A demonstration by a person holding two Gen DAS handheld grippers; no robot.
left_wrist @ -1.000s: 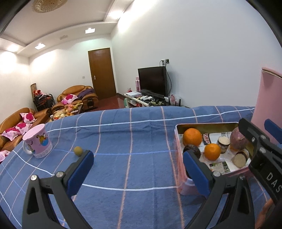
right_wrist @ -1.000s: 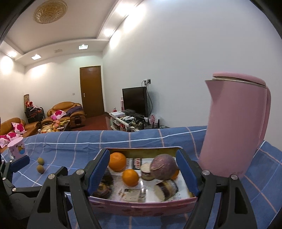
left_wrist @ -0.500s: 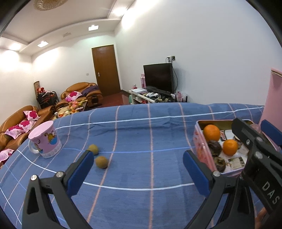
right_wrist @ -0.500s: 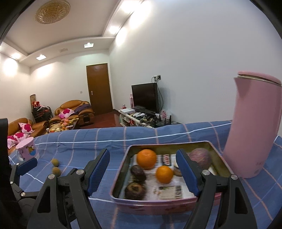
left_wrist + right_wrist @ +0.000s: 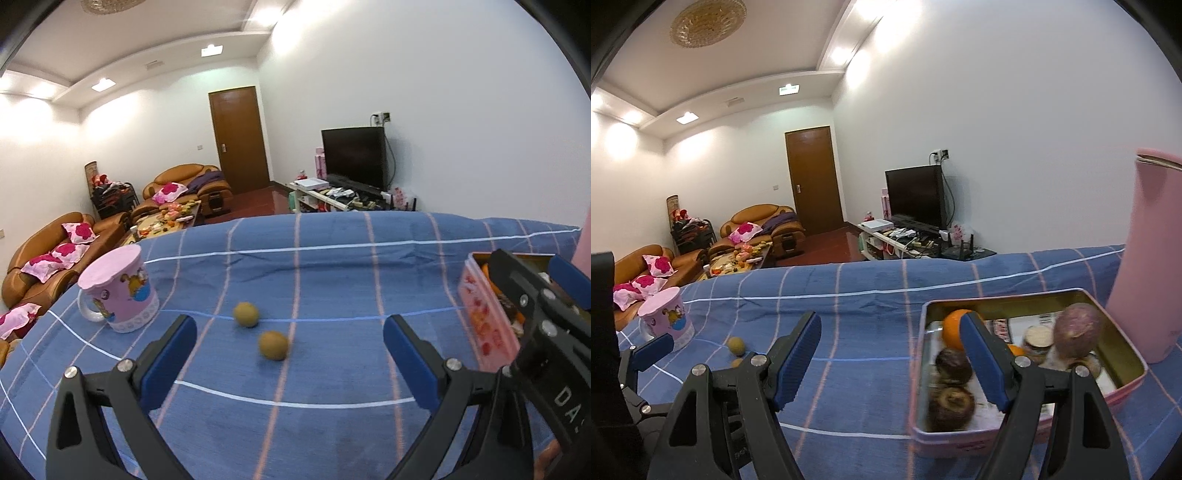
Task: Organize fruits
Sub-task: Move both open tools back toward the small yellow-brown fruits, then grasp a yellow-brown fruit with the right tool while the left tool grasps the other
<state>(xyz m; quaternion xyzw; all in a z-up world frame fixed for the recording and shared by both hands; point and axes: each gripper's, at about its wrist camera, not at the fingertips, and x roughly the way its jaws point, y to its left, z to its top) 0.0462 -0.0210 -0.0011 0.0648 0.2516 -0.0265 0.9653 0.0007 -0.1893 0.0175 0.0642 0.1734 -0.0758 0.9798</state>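
Note:
Two small brown-green fruits [image 5: 246, 314] [image 5: 273, 345] lie on the blue checked cloth [image 5: 332, 280], just ahead of my left gripper [image 5: 288, 358]. That gripper is open, and its pads touch neither fruit. My right gripper [image 5: 890, 356] is open too and holds nothing; its right finger overlaps the pink tin [image 5: 960, 443]. The tin holds an orange [image 5: 951, 328], two dark fruits [image 5: 953, 365] [image 5: 951, 406] and a round purple fruit [image 5: 1078, 328]. In the left wrist view the tin [image 5: 487, 321] sits at the right edge, partly hidden behind the right gripper.
A pink cartoon mug [image 5: 118, 291] stands left of the two small fruits. To the right of the tin stands a tall pink kettle [image 5: 1156, 258]. Beyond the table's far edge are sofas, a door and a television.
Both grippers have swung left across the table. The tin slid towards the right of both views, and the two small fruits and the mug came in front of the left gripper.

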